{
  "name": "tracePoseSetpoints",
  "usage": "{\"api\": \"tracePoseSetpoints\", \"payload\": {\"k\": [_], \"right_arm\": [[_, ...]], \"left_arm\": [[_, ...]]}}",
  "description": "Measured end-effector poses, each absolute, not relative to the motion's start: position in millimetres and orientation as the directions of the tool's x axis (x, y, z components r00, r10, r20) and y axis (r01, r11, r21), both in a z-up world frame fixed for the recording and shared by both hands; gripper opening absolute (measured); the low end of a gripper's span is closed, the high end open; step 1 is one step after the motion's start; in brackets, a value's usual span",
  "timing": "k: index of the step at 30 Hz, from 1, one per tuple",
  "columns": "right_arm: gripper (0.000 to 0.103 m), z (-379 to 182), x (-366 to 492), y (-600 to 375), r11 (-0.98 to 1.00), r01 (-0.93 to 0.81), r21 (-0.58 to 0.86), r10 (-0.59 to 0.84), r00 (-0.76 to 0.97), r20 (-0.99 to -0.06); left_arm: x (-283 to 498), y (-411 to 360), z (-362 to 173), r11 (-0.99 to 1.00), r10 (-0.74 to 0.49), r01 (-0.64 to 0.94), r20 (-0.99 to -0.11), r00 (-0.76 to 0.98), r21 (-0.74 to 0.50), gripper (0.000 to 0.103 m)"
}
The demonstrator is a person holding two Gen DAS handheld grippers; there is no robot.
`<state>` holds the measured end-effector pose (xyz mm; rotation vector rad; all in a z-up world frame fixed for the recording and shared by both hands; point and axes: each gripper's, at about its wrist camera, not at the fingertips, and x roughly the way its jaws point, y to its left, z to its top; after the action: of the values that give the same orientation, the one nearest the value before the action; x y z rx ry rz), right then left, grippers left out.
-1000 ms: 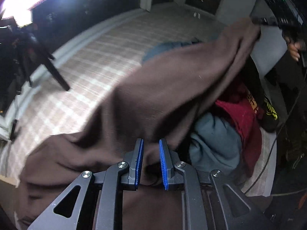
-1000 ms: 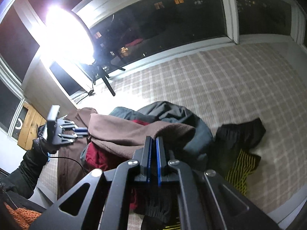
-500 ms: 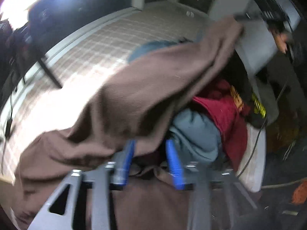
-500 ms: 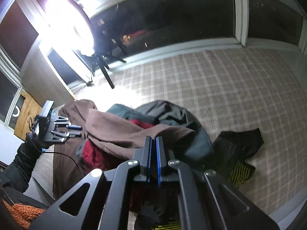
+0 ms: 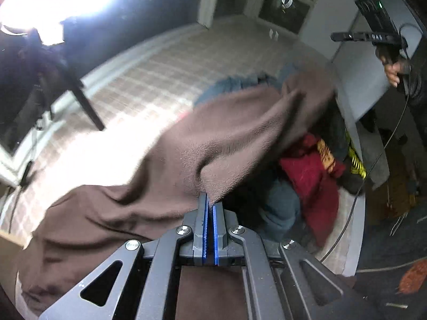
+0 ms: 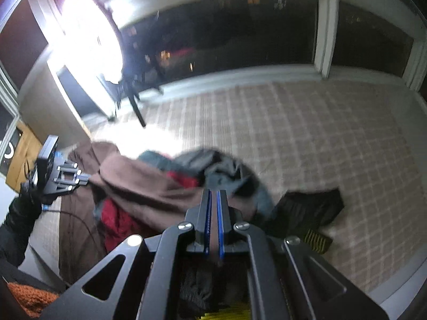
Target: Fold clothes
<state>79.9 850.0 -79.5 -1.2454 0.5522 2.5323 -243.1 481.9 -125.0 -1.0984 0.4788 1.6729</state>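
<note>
A large brown fleece garment [image 5: 213, 138] stretches across the bed between both grippers. My left gripper [image 5: 209, 200] is shut on a fold of it near its middle; in the right wrist view that gripper [image 6: 82, 180] pinches the cloth's left end. My right gripper [image 6: 213, 194] is shut, with brown fabric [image 6: 149, 186] showing between its blue pads. In the left wrist view the right gripper [image 5: 333, 36] hangs at the upper right, and a strip of wall shows between its tip and the cloth's raised far corner. A heap of other clothes lies under the garment.
The heap holds a red top [image 5: 312, 176], a blue-grey piece [image 5: 280, 208] and a black item with yellow stripes [image 6: 312, 213]. The bed has a checked cover [image 6: 320, 133]. A tripod leg [image 5: 85, 104] and a glaring lamp [image 6: 88, 40] stand by the dark window. A cable [image 5: 373, 165] trails at the right.
The left jaws spread wider, then closed on a fold of the brown garment. Both grippers rose a little. In the left wrist view the cloth's far corner now sits below the right gripper's tip.
</note>
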Motion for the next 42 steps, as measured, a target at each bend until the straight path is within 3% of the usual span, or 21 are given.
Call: {"api": "tracePoseSetpoints", "payload": {"k": [5,8,11,16,18,19,22,23,24,28,32,34,37,40,42], "right_arm": [[0.007,-109,78,831,-0.902,-0.353,0.249,-0.014,-0.552,-0.834],[0.032,-154,80,833,-0.845,-0.422,0.329,-0.078,-0.511,-0.856],[0.034,-190,86,843,-0.761,-0.487,0.428,-0.146,-0.514,-0.845],[0.034,-189,90,851,-0.738,-0.488,0.466,-0.158,-0.546,-0.822],[0.047,-190,90,856,-0.732,-0.501,0.463,-0.154,-0.54,-0.828],[0.048,-192,89,858,-0.732,-0.508,0.455,-0.155,-0.525,-0.837],[0.046,-198,85,852,-0.751,-0.482,0.452,-0.179,-0.509,-0.842],[0.028,-200,84,848,-0.761,-0.462,0.455,-0.192,-0.51,-0.838],[0.004,-200,80,843,-0.78,-0.44,0.445,-0.197,-0.503,-0.842],[0.004,-180,69,827,-0.875,-0.359,0.326,-0.136,-0.463,-0.876],[0.004,-132,91,830,-0.909,-0.332,0.251,-0.038,-0.534,-0.845],[0.004,-132,104,831,-0.908,-0.331,0.256,-0.039,-0.541,-0.84],[0.005,-172,109,826,-0.907,-0.351,0.231,-0.066,-0.423,-0.904],[0.017,-207,112,829,-0.895,-0.403,0.191,-0.067,-0.301,-0.951],[0.025,-195,122,838,-0.88,-0.422,0.217,-0.067,-0.342,-0.937]], "left_arm": [[-229,495,-156,-0.341,0.466,-0.922,-0.885,0.005,-0.185,0.002],[-211,500,-170,-0.305,0.424,-0.938,-0.905,0.023,-0.166,0.002],[-210,502,-171,-0.326,0.422,-0.93,-0.906,0.019,-0.171,0.002],[-214,506,-165,-0.337,0.419,-0.927,-0.908,0.008,-0.163,0.002],[-214,508,-163,-0.341,0.419,-0.926,-0.908,0.006,-0.164,0.002],[-216,507,-165,-0.343,0.418,-0.925,-0.909,0.006,-0.164,0.002],[-219,504,-167,-0.351,0.414,-0.923,-0.91,-0.002,-0.157,0.002],[-221,504,-167,-0.355,0.414,-0.922,-0.91,-0.003,-0.158,0.002],[-222,503,-167,-0.358,0.414,-0.92,-0.91,-0.003,-0.159,0.002],[-226,500,-154,-0.376,0.435,-0.914,-0.9,-0.027,-0.155,0.002],[-221,488,-143,-0.39,0.497,-0.899,-0.868,-0.022,-0.201,0.002],[-211,491,-156,-0.365,0.474,-0.907,-0.88,0.013,-0.21,0.004],[-192,503,-184,-0.332,0.376,-0.927,-0.926,0.039,-0.173,0.01],[-188,504,-184,-0.338,0.354,-0.926,-0.934,0.04,-0.168,0.014],[-196,495,-170,-0.362,0.387,-0.912,-0.921,0.042,-0.194,0.018]]}}
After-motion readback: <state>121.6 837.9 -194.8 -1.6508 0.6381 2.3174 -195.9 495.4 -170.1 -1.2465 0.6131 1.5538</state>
